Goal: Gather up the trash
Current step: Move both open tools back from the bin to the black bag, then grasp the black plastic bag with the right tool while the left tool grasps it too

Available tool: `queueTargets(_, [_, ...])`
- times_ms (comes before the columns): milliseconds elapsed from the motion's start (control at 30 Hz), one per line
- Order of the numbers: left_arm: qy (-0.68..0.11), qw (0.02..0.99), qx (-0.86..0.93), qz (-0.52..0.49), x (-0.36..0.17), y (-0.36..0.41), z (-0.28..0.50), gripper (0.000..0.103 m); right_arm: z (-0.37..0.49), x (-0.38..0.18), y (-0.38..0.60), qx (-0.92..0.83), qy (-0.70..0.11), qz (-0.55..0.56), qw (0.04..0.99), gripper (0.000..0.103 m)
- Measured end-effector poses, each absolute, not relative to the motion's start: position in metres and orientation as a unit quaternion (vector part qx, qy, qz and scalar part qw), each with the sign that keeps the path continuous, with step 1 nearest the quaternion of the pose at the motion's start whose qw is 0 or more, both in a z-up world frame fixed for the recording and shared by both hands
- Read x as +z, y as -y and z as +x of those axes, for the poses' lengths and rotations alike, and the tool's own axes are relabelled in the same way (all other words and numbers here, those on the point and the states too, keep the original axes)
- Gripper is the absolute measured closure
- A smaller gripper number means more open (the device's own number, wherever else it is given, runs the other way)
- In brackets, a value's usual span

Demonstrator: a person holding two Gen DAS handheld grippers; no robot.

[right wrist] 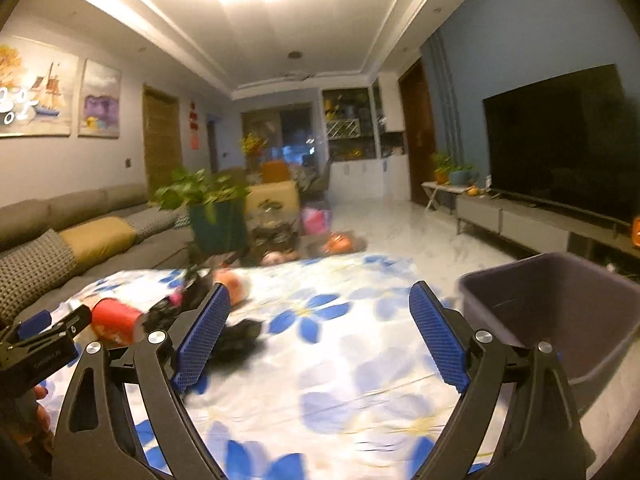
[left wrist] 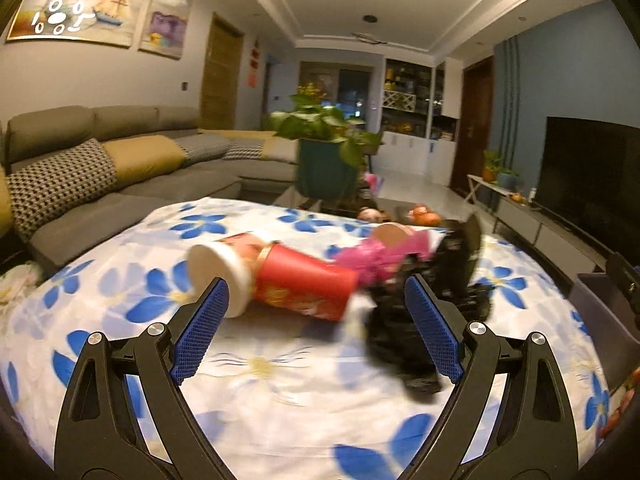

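Approach step: left gripper [left wrist: 316, 328] and right gripper [right wrist: 318, 332], both spread wide and empty, face the red paper cup [left wrist: 296, 284]; next, grasp it for the grey bin [right wrist: 560, 312].

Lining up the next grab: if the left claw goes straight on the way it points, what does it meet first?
Probably the red paper cup lying on its side on the flowered cloth, with the black crumpled trash close beside it. The left claw is open; blur makes depth uncertain.
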State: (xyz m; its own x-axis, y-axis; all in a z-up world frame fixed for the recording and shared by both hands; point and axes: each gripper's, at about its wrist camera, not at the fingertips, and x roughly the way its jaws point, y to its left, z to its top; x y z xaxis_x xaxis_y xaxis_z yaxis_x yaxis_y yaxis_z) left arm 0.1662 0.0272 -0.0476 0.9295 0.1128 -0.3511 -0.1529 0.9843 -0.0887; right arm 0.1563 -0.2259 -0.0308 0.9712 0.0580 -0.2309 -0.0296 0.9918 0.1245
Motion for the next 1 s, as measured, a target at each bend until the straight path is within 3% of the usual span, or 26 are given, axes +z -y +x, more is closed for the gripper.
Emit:
queueTargets(400, [-0.163,0.977,0.113,-0.076,-0.047,-0.077,0.157,0.015,0.192,-0.044,0.159,0.082,-0.167,0.025,0.982,0.018])
queueTargets(567, [-0.168,0.975,0.115,-0.093,-0.05,-0.085,0.163,0.015,0.212,-0.048,0.147,0.098,-0.192,0.023,0.976,0.038])
queueTargets(800, [-0.168,0.976,0.112,-0.086,-0.054,-0.083,0.169,0.015,0.237,-0.056,0.129,0.12,-0.226,0.021,0.967,0.055])
queueTargets(900, [-0.167,0.977,0.107,-0.076,-0.055,-0.079,0.17,0.015,0.245,-0.061,0.119,0.128,-0.243,0.011,0.961,0.07])
queueTargets(967, [-0.165,0.979,0.101,-0.07,-0.055,-0.075,0.169,0.015,0.248,-0.065,0.116,0.133,-0.252,0.006,0.959,0.09])
queueTargets(1000, [-0.165,0.979,0.098,-0.068,-0.055,-0.074,0.169,0.015,0.248,-0.065,0.116,0.134,-0.252,0.007,0.958,0.093])
